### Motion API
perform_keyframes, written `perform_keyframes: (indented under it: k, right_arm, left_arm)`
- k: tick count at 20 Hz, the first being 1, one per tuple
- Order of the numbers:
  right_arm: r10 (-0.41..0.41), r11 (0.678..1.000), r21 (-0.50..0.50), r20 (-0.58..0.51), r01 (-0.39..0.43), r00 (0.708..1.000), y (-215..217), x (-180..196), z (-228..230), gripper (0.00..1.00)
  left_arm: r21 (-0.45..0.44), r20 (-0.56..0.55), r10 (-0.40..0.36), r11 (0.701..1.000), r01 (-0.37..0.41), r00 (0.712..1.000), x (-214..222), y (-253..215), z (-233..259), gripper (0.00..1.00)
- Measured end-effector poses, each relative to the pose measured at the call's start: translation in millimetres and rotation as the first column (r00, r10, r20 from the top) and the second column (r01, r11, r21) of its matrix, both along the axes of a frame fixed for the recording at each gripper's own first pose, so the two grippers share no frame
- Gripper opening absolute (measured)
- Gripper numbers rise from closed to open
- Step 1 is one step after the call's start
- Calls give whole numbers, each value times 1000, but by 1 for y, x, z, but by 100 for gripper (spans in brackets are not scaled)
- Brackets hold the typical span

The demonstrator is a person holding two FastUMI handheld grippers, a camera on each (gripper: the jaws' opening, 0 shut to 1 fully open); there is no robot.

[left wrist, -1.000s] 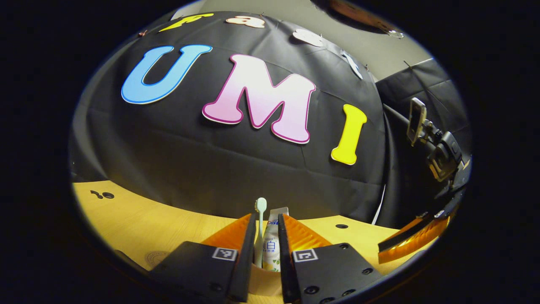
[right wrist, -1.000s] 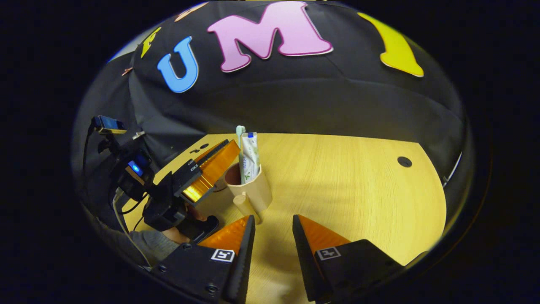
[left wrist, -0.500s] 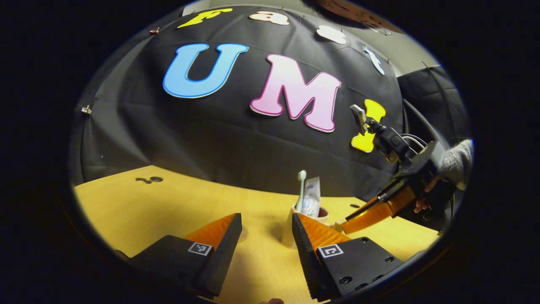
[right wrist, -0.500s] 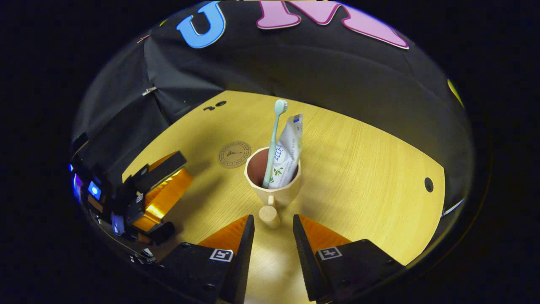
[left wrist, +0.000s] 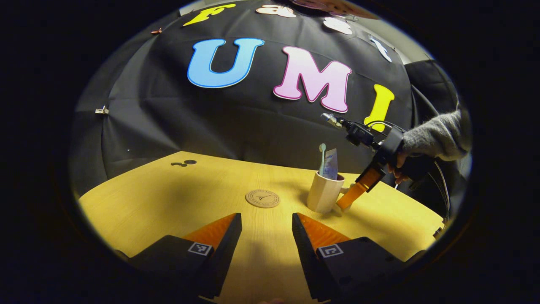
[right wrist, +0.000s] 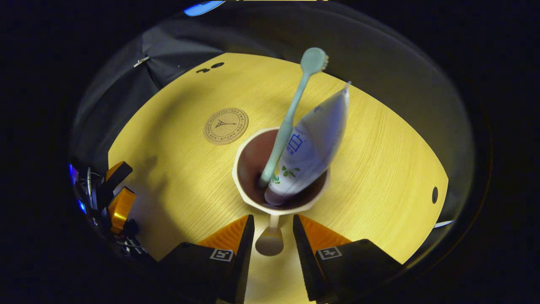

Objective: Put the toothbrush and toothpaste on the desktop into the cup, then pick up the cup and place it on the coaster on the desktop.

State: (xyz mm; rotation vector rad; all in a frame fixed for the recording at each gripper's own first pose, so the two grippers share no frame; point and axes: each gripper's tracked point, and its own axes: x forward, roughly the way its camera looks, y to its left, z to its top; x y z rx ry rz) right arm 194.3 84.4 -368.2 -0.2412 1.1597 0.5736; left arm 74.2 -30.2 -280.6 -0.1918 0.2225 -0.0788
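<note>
**Cup handle between the right gripper's fingers**

In the right gripper view, the right gripper [right wrist: 272,236] is partly open, and the knob of the cup's handle [right wrist: 270,242] sits in the gap between its two fingers [right wrist: 236,236]. Whether the fingers press on the knob I cannot tell; a thin gap seems to show on each side. The cup [right wrist: 253,198] stands on the desk [right wrist: 379,169] just ahead of the fingertips, its handle pointing back toward the gripper. The toothbrush [right wrist: 291,116] and the toothpaste [right wrist: 310,145] stand inside the cup. The long axis of each runs up and away from the gripper; the brush head is at the top, and the flat end of the tube is up, a little right of the brush. The coaster [right wrist: 226,126] lies flat on the desk ahead and left of the cup, near it but apart.

In the left gripper view, the left gripper [left wrist: 265,236] is wide open and holds nothing. The cup [left wrist: 322,192] stands ahead and right of it, well apart, and the coaster [left wrist: 263,198] lies just left of the cup. The right gripper [left wrist: 356,192], held by a hand [left wrist: 398,162] in a grey sleeve [left wrist: 436,135], reaches down to the cup's right side.
</note>
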Motion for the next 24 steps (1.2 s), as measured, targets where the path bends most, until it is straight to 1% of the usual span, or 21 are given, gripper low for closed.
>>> perform_keyframes:
  k: [3, 4, 5, 6, 7, 8, 9, 11, 13, 15, 16, 17, 18, 21, 24]
  right_arm:
    - [-3, 1000, -25, -49, 2, 999, 4, 0, -12, 57]
    - [-9, 999, -35, -56, 7, 998, 5, 1, -16, 48]
    - [-17, 999, -48, -56, 14, 998, 2, 2, -17, 56]
    - [-23, 999, -44, -70, 20, 997, 4, 1, -21, 47]
    - [-32, 999, -47, -109, 27, 993, 5, -4, -23, 46]
    - [-37, 999, -39, -105, 33, 994, 4, -2, -19, 34]
    - [-23, 999, -51, -89, 19, 996, 3, 1, -23, 27]
    - [15, 998, -60, -46, -17, 999, 3, 3, -21, 32]
    - [23, 997, -67, -19, -24, 1000, 0, 5, -20, 30]
    - [22, 998, -52, -23, -23, 1000, 4, 3, -16, 30]
    - [20, 999, -38, -18, -21, 1000, 9, 4, -12, 36]
    - [17, 1000, -15, -3, -17, 1000, 18, 8, -6, 30]
    - [14, 1000, 7, 3, -14, 1000, 28, 10, 0, 30]
    - [36, 999, 27, 18, -37, 999, 56, 21, 6, 30]
    - [70, 996, 46, 23, -71, 997, 93, 33, 9, 30]
  left_arm:
    - [-47, -24, 22, 999, -23, 999, -2, 10, -6, 77]
    - [-59, -23, 28, 998, -29, 999, 1, 9, -4, 76]
    - [-62, -23, 26, 998, -28, 999, 2, 10, -4, 77]
    - [-61, -28, 28, 998, -29, 999, 2, 11, -5, 77]
    - [-62, -33, 27, 998, -29, 999, 1, 12, -5, 77]
    - [-61, -38, 29, 998, -31, 999, 1, 13, -6, 77]
    - [-62, -42, 32, 998, -34, 999, 1, 14, -8, 76]
    - [-67, -42, 31, 997, -34, 999, 2, 15, -8, 76]
    - [-67, -41, 29, 997, -32, 999, 2, 15, -8, 76]
    - [-63, -44, 26, 998, -28, 999, 2, 16, -8, 77]
    - [-63, -42, 25, 998, -28, 999, 2, 17, -8, 76]
    - [-65, -41, 24, 998, -27, 999, 3, 18, -8, 76]
    - [-65, -39, 25, 998, -28, 999, -1, 20, -10, 77]
    - [-54, -32, 31, 998, -32, 999, -1, 27, -8, 77]
    - [-54, -33, 37, 998, -39, 999, 2, 29, -4, 77]
